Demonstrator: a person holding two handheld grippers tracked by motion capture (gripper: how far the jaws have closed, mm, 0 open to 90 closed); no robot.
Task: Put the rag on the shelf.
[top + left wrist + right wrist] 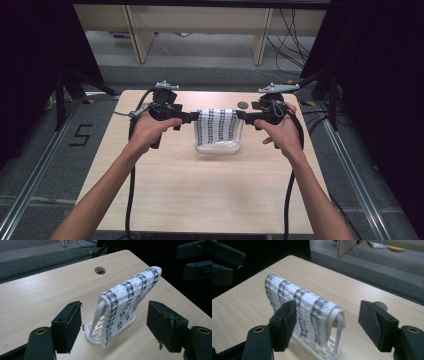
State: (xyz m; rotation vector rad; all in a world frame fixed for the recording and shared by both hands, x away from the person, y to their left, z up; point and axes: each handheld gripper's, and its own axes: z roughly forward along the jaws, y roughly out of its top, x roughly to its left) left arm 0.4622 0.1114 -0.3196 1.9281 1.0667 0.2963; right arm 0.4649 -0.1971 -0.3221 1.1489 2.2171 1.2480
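White-and-black patterned cloth [218, 126] already draped over white plastic rack [96, 315], left gripper [113, 322] and right gripper [327, 325] both spread apart at its 2 ends, only withdrawal left.

A white cloth [218, 126] with dark patterned stripes hangs folded over the top bar of a small white rack [218, 147], which stands upright near the far middle of the table. The cloth has a bumpy, quilted texture; its stripes are rows of dark triangles running down both hanging sides. It drapes evenly over the bar, covering almost its whole length, and its lower edges hang down close to the rack's base. In the left gripper view the cloth [127, 300] leaves bare one curved end post of the rack [98, 312] and a slotted, flat base. In the right gripper view the cloth [304, 307] leaves the other end post [339, 332] uncovered.
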